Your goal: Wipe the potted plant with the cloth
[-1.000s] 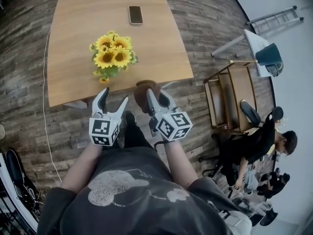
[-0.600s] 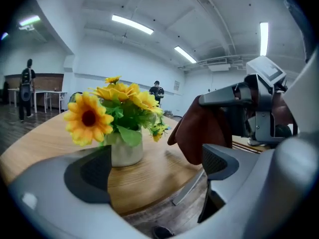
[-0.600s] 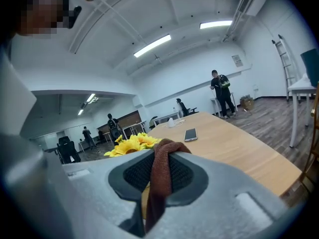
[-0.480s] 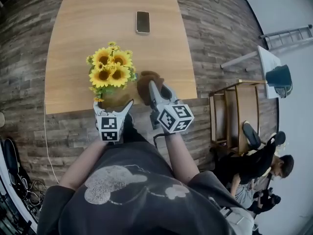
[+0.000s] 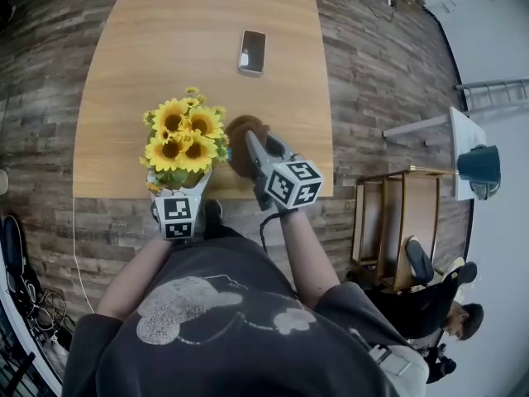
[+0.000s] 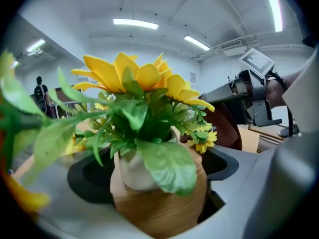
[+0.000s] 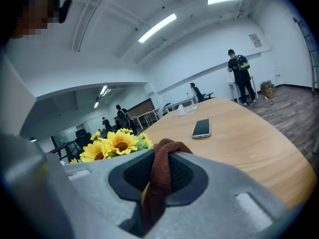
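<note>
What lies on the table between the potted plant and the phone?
Nothing: in the head view, only bare wooden table separates the potted plant from the phone.

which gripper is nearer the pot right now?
Left. The left gripper has the pot between its jaws, which have just been opening, pads clear. The right gripper, shut on the cloth, sits right of the flowers in the head view.
</note>
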`<state>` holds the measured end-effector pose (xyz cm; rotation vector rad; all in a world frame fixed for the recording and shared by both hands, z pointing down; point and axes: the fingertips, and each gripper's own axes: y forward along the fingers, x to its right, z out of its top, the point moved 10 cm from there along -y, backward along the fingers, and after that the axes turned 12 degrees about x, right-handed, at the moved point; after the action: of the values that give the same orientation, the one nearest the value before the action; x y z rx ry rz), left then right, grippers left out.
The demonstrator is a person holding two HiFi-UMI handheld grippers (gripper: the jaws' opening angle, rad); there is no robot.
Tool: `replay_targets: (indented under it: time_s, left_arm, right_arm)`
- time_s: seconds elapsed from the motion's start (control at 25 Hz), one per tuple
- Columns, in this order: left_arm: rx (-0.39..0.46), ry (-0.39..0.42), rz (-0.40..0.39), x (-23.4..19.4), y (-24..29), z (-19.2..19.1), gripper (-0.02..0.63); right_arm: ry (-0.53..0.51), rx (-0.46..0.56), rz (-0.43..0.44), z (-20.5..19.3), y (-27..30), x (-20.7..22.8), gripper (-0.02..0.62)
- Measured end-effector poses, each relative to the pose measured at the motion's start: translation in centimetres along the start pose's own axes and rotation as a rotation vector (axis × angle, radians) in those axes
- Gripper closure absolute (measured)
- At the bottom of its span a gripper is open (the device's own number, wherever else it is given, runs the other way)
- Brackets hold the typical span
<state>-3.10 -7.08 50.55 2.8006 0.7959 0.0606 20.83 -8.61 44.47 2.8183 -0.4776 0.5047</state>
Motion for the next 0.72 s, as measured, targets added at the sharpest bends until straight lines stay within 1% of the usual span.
replay_targets:
  time_s: [0.16, 0.28, 0.36, 0.48, 0.72]
  left_arm:
    - [0.024, 0.077, 0.007, -0.3, 0.4, 0.0, 0.062]
    - [0.028, 0.091, 0.036, -0.6, 0.8, -0.1, 0.096]
    - [0.031, 0.094, 0.059, -0.8, 0.8, -0.2, 0.147]
    - [0.019, 0.104, 0.067, -1.0, 0.7, 0.0, 0.154]
    - [0.029, 0.091, 0.053, -1.0, 0.6, -0.2, 0.160]
  right_arm:
    - [-0.005, -0.093, 0.137, 0.0, 3.2, 0.6, 0.551]
    - [-0.040, -0.142, 0.209, -0.4, 5.4, 1.0, 0.551]
    - [-0.055, -0.174, 0.243, -0.8, 6.7, 1.3, 0.551]
    - [-0.056, -0.220, 0.298, -1.5, 8.4, 1.6, 0.552]
    - [-0.038, -0.285, 0.401, -2.1, 12.3, 1.9, 0.552]
